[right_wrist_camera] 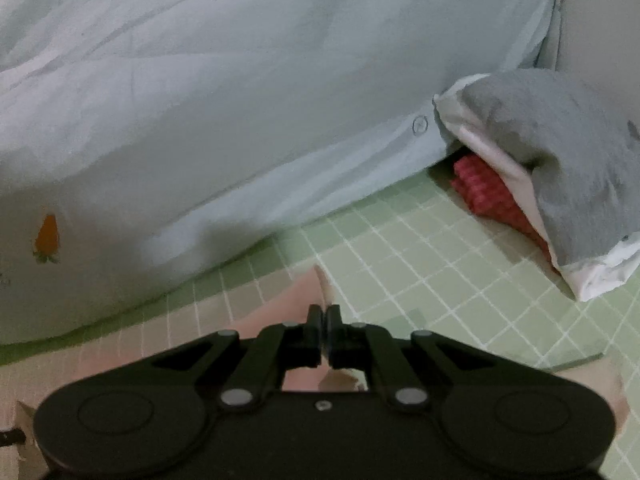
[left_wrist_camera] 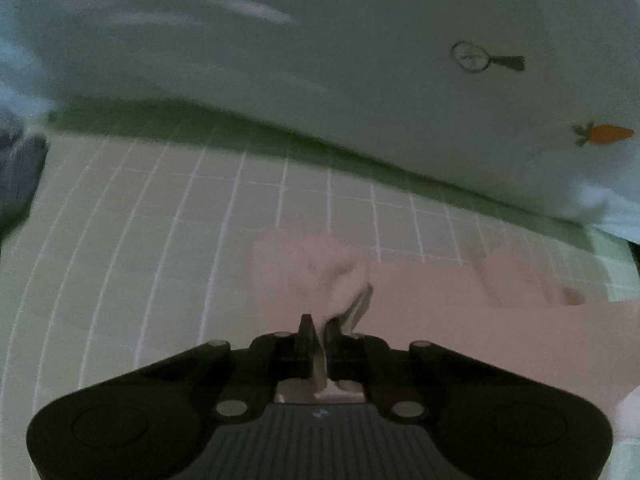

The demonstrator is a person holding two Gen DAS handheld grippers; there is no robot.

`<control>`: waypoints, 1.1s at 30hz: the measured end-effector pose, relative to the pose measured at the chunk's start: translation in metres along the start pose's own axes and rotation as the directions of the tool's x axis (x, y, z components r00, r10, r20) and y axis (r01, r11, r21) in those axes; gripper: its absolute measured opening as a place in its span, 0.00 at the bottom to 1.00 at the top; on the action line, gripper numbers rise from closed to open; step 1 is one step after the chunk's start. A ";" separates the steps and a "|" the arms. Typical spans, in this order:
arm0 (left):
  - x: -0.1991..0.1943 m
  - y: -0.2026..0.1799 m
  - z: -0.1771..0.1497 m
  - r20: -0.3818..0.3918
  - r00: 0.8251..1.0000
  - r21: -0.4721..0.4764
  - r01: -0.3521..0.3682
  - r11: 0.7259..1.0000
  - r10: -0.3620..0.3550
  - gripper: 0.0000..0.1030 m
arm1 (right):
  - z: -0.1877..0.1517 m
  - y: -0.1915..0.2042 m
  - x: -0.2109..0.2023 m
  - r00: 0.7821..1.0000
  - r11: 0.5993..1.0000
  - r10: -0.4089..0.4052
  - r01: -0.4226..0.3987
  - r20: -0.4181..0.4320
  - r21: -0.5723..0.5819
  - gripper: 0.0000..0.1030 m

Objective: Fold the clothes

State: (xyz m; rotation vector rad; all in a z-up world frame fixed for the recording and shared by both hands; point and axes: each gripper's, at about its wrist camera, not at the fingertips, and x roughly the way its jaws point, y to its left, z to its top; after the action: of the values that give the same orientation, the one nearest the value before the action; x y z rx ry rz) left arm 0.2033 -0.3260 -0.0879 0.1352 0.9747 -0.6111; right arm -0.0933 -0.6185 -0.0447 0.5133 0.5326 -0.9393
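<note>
A pale pink garment point(left_wrist_camera: 440, 320) hangs lifted over the green gridded bedsheet point(left_wrist_camera: 140, 220). My left gripper point(left_wrist_camera: 320, 328) is shut on a bunched corner of it, with cloth puffing up past the fingertips. In the right wrist view the same pink garment point(right_wrist_camera: 280, 304) spreads below and to the left of my right gripper point(right_wrist_camera: 325, 314), whose jaws are pressed together on a thin edge of it. The cloth under both grippers is partly hidden by their black bodies.
A big light-blue quilt point(right_wrist_camera: 240, 100) printed with an orange carrot point(left_wrist_camera: 608, 135) fills the far side. A grey-and-white pillow point(right_wrist_camera: 560, 152) lies at the right on a red knitted item point(right_wrist_camera: 492, 192). Dark cloth point(left_wrist_camera: 20, 168) sits at the left edge.
</note>
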 end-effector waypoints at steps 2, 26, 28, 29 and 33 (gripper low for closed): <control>-0.006 -0.004 0.005 0.054 0.998 0.028 -0.025 0.999 0.024 0.06 | 0.004 0.001 -0.006 0.999 1.000 -0.002 0.001 0.034 0.007 0.03; -0.110 0.000 -0.088 0.018 0.989 0.006 -0.146 0.989 0.146 0.85 | -0.073 0.079 -0.089 0.974 0.931 0.221 -0.226 -0.051 -0.286 0.03; -0.121 0.000 -0.102 0.011 0.989 0.017 -0.149 0.989 0.149 0.85 | -0.092 0.092 -0.103 0.967 0.905 0.244 -0.256 -0.079 -0.340 0.03; -0.127 0.002 -0.109 0.011 0.988 0.021 -0.152 0.988 0.151 0.85 | -0.102 0.098 -0.111 0.962 0.890 0.255 -0.272 -0.093 -0.366 0.03; -0.147 0.005 -0.134 0.011 0.987 0.032 -0.160 0.987 0.160 0.85 | -0.144 0.120 -0.137 0.943 0.822 0.292 -0.334 -0.161 -0.462 0.03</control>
State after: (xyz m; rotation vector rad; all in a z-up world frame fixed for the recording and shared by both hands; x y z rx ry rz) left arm 0.0480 -0.2097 -0.0460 0.2379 0.9360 -0.4795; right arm -0.0864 -0.3864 -0.0466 0.1727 0.7096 -0.4398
